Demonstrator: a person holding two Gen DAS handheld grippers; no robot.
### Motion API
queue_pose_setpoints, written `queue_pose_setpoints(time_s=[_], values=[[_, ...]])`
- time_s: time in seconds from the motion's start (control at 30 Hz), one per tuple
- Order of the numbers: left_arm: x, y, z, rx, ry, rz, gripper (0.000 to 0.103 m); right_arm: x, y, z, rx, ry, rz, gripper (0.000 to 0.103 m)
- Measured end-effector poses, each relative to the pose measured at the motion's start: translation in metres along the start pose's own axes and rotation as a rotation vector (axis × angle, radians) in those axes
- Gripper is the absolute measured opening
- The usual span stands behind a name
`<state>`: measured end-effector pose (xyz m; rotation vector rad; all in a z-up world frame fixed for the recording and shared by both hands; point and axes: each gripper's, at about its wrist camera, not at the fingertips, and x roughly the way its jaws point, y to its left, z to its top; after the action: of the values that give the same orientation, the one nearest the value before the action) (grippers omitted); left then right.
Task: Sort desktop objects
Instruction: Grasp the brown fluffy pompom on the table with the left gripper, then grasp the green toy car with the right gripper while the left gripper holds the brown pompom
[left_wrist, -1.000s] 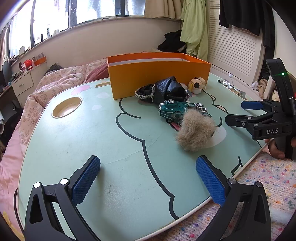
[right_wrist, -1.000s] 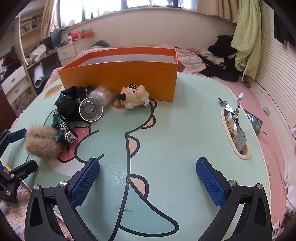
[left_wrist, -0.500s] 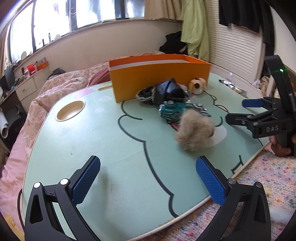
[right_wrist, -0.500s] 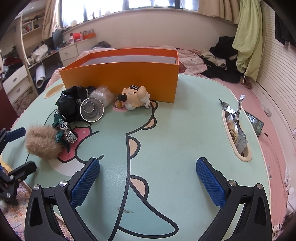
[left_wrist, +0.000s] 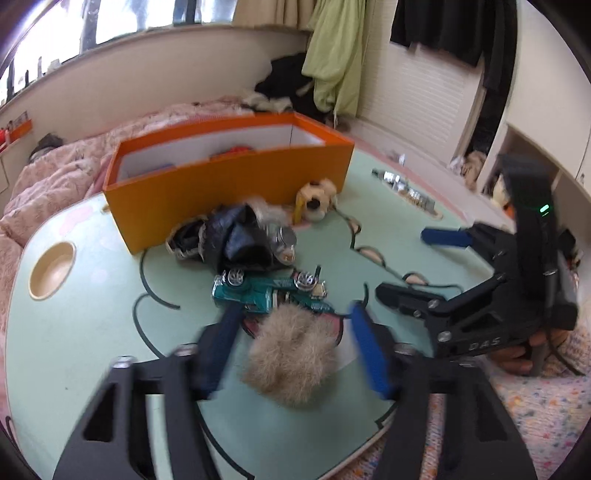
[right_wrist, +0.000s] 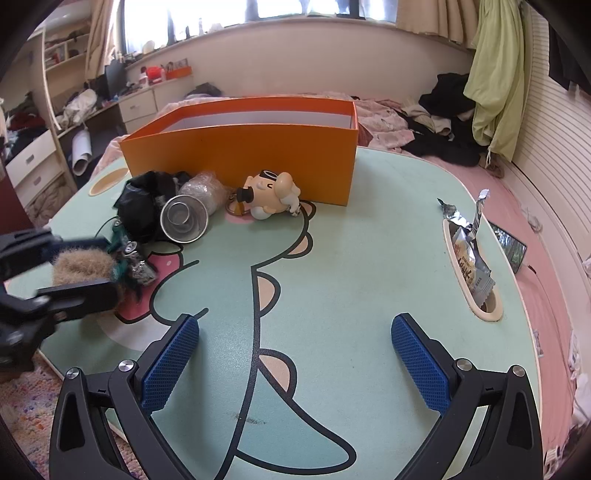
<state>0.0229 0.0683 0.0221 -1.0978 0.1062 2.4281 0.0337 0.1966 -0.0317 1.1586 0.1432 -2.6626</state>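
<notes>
A tan furry ball (left_wrist: 291, 354) lies near the front edge of the mint cartoon table (left_wrist: 92, 332). My left gripper (left_wrist: 291, 343) straddles it. Its jaws are closing, with the ball between the blue pads and a thin gap still on each side. The right wrist view shows the same ball (right_wrist: 79, 264) between those fingers. Behind the ball lie a teal toy car (left_wrist: 258, 291), a black pouch (left_wrist: 236, 240), a metal can (right_wrist: 184, 218) and a cartoon figure (right_wrist: 271, 194). Further back stands the orange box (right_wrist: 240, 155). My right gripper (right_wrist: 295, 354) is open over bare table.
A snack packet (right_wrist: 469, 254) sticks out of a slot at the table's right side, and a phone (right_wrist: 511, 243) lies beyond it. A round cup hole (left_wrist: 51, 269) sits at the far left. A pink bed surrounds the table, with a speckled rug below the front edge.
My left gripper has moved forward to the furry ball and its fingers have come in around it. The right gripper has stayed in place, open.
</notes>
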Motion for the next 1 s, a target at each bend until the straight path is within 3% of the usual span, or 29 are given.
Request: queue_pose_setpoints(time_s=[0.03,0.23,0.37,0.47,0.53,0.57,0.8,1.0], values=[[0.001,0.001,-0.003,-0.003,0.005,-0.012,0.026,0.0,0.0,0.0,0.0,0.0,0.001,0.103],[-0.034,0.019,-0.026,-0.086,-0.091,0.012,0.026,0.0,0.0,0.0,0.0,-0.001,0.0,0.103],[-0.039,0.031,-0.042,-0.152,-0.096,0.075,0.027,-0.001,0.0,0.0,0.0,-0.001,0.0,0.103],[-0.034,0.037,-0.044,-0.182,-0.092,0.07,0.042,-0.001,0.0,0.0,0.001,-0.001,0.0,0.103],[-0.032,0.033,-0.043,-0.167,-0.088,0.098,0.076,-0.001,0.0,0.0,0.001,-0.001,0.001,0.103],[-0.031,0.03,-0.043,-0.155,-0.083,0.113,0.08,-0.001,0.0,0.0,0.0,-0.002,0.0,0.103],[-0.027,0.025,-0.043,-0.116,-0.069,0.157,0.081,-0.003,0.003,0.0,-0.006,-0.005,0.012,0.103],[-0.023,0.02,-0.045,-0.063,-0.06,0.216,0.081,-0.017,0.036,0.024,-0.084,-0.048,0.178,0.103]])
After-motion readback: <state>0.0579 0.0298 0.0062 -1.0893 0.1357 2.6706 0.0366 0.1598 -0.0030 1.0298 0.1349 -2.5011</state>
